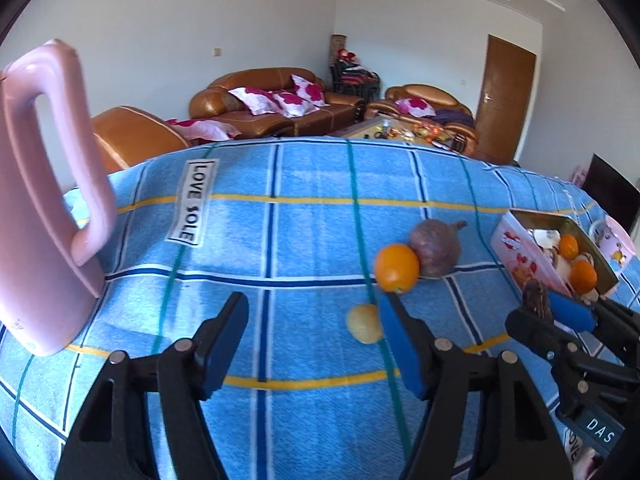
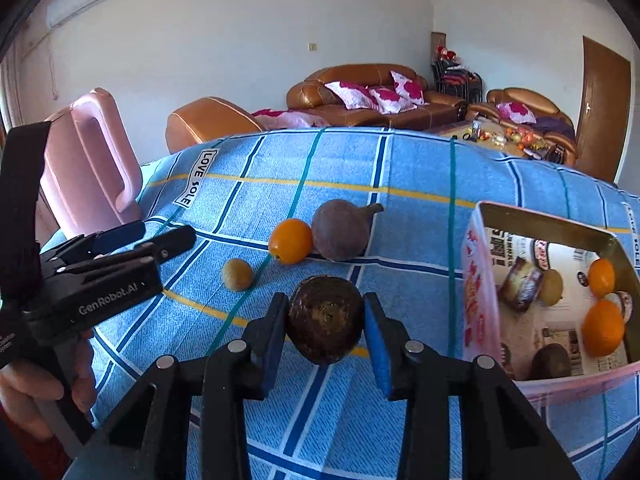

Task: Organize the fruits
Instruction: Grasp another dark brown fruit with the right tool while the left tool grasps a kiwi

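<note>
Right claw is clamped on one dark brown fruit. Just past its tips: one orange, one purplish fruit, one small yellowish one. The tin to its right holds two oranges plus stuff I can't make out. Left claw is half open, empty.

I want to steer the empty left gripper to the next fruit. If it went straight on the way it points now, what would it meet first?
Probably bare tablecloth: the left gripper has open jaws with nothing between them. The small yellow fruit lies just outside its right finger, the orange beyond; depth is hard to judge.
</note>
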Action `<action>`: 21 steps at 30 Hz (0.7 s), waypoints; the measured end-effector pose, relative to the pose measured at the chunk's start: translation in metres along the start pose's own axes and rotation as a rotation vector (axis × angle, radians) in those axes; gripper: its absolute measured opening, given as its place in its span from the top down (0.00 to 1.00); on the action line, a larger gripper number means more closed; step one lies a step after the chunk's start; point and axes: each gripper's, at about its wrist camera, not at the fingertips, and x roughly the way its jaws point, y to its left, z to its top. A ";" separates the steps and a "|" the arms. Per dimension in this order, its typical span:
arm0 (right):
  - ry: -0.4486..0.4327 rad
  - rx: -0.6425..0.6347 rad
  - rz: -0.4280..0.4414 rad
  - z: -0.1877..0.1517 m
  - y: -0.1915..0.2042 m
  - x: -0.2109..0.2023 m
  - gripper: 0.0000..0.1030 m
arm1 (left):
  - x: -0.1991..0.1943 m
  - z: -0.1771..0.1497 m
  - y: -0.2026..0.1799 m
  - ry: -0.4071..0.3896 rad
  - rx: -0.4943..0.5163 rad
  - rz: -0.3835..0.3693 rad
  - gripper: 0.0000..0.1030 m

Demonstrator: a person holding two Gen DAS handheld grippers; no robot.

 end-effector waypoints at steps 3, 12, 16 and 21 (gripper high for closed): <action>-0.020 0.008 -0.010 0.000 -0.006 -0.005 0.61 | 0.010 0.001 -0.016 0.048 0.030 -0.006 0.38; -0.007 0.036 0.004 0.003 -0.013 0.003 0.61 | 0.048 0.009 -0.027 0.190 0.023 -0.008 0.67; 0.014 0.050 0.014 0.002 -0.015 0.008 0.61 | 0.047 0.010 -0.018 0.185 -0.016 -0.047 0.73; 0.005 0.054 0.018 0.002 -0.016 0.008 0.61 | 0.032 0.007 -0.004 0.120 -0.082 -0.012 0.73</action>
